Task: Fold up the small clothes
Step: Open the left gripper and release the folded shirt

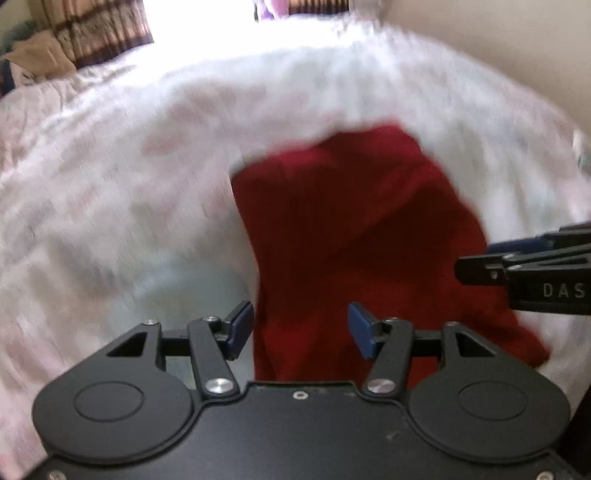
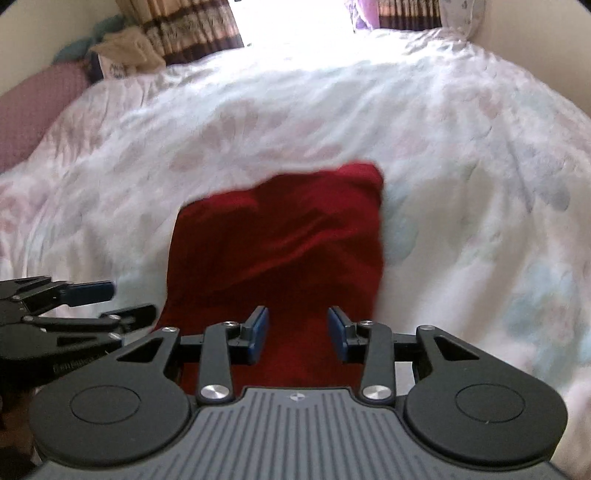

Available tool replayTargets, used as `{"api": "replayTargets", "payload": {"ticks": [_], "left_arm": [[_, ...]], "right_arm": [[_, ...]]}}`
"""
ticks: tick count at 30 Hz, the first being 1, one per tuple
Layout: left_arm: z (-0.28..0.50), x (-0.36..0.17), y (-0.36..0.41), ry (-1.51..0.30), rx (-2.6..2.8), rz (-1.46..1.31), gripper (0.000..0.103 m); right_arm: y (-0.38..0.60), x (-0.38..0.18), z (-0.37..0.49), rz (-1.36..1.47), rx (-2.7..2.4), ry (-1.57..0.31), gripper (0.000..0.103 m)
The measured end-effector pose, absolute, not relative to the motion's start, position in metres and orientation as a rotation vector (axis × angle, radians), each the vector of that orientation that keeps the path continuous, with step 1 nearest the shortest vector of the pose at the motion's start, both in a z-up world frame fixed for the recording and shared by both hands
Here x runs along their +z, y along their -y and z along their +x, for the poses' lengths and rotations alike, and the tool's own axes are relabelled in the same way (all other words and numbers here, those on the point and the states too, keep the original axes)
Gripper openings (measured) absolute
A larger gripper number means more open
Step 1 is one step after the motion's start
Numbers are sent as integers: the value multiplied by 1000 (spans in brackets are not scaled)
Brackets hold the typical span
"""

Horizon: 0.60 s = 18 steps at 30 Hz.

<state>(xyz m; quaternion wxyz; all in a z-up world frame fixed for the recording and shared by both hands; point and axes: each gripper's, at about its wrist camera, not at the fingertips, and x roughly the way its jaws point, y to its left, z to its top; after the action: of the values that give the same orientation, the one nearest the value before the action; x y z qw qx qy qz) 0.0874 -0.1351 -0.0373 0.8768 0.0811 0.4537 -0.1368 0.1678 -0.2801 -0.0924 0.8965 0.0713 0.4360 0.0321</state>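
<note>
Wide bare bedspread (image 1: 110, 206) lies left of the open left claw (image 1: 301, 330), which grips nothing. The red cloth (image 2: 280, 240) lies on the bed, its near end under both claws. The right claw (image 2: 298, 334) gapes, empty; open bedspread runs right to the wall (image 2: 535, 44).

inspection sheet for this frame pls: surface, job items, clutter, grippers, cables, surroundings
Surface: bed with white floral bedspread, wrinkled.
Job's things: one red garment lying on the bedspread near the front edge, creased; fold state unclear through blur.
Clutter: pillows and bundled fabric at the far left of the bed.
Grippers: left gripper open, right gripper open, both over the garment's near end, nothing gripped.
Cables: nothing seen.
Surroundings: patterned curtains, bright window, plain walls.
</note>
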Motion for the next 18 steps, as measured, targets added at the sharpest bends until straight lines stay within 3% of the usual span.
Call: {"api": "replayTargets", "payload": {"ticks": [2,5,8,14,18], "left_arm": [[88,-60,132,-1011,-299,142,58],[91,-88,117,-1048,-289,33,68],[89,-88,107,-1065,-292,-27,72],[78,-47,106,-1072,-218,78,70],[52,-6,104,-992,-212,102,70]], "right_arm": [[275,-105,162,150,75,-941,45],[266,-127,152,124,43,-959,45],[262,-145,151,83,8,-956,45],[252,-125,145,52,-13,-953,47],[257,-89,125,168,30,-908,61]]}}
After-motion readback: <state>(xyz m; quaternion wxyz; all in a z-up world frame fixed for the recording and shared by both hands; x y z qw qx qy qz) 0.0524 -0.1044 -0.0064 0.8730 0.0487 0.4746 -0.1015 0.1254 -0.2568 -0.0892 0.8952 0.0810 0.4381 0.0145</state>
